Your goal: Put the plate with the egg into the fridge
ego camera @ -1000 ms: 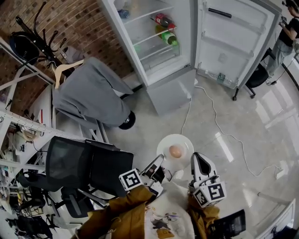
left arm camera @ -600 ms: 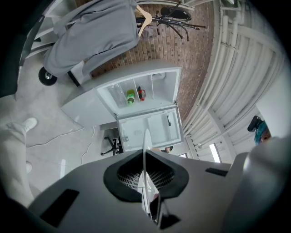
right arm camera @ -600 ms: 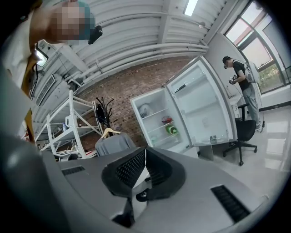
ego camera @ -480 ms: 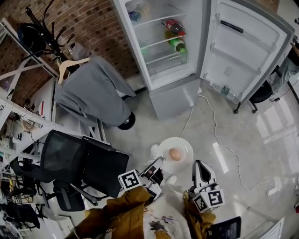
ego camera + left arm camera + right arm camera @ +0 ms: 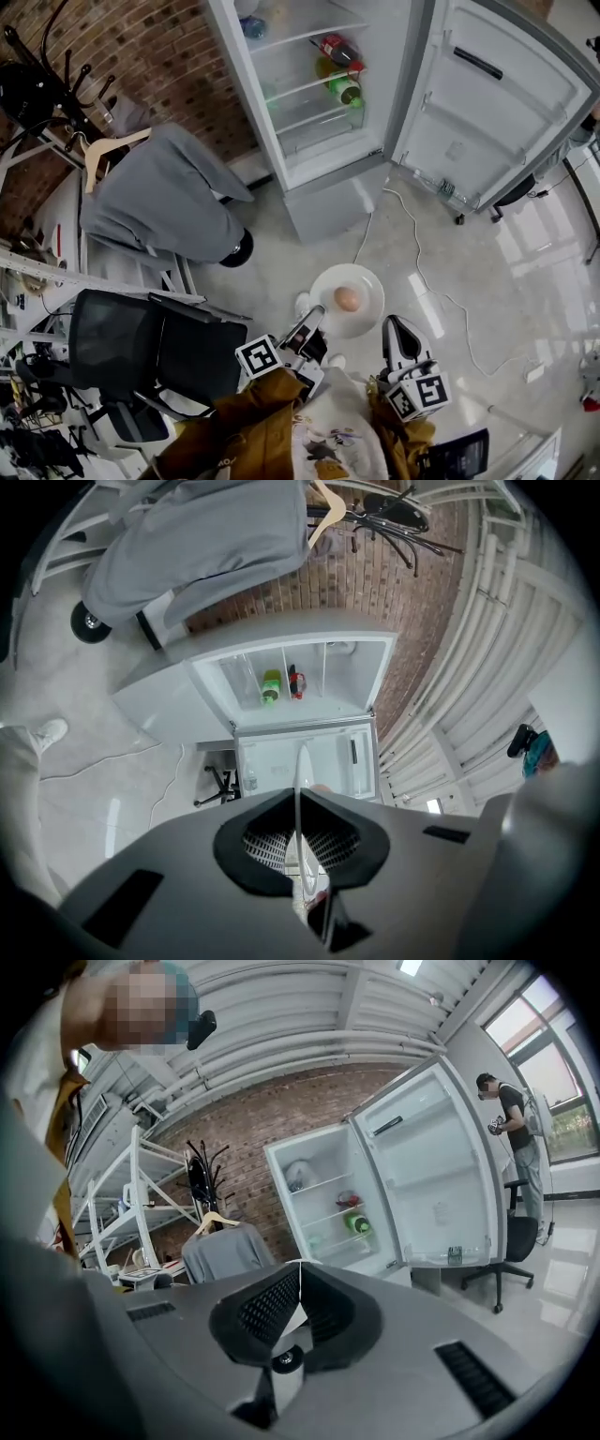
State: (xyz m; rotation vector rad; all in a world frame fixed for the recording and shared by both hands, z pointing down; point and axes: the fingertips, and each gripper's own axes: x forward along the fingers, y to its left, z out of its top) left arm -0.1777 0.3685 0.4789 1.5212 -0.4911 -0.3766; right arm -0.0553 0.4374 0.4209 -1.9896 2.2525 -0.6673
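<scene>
Head view: the left tool (image 5: 307,328) pinches the rim of the plate (image 5: 367,279), which carries the egg (image 5: 347,299) above the floor, short of the open fridge (image 5: 328,202). The right tool (image 5: 394,326), its jaws pressed together on nothing, hangs just beside the plate. A cable (image 5: 413,246) crosses the floor between plate and fridge, and an office chair (image 5: 159,342) stands at left.

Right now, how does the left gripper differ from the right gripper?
The left gripper has its jaws shut on the rim of the plate carrying the egg. The right gripper has its jaws shut with nothing showing between them. The left gripper is rolled on its side, so the fridge looks tipped over in its view, while the right gripper sits upright. Both point toward the open fridge.
</scene>
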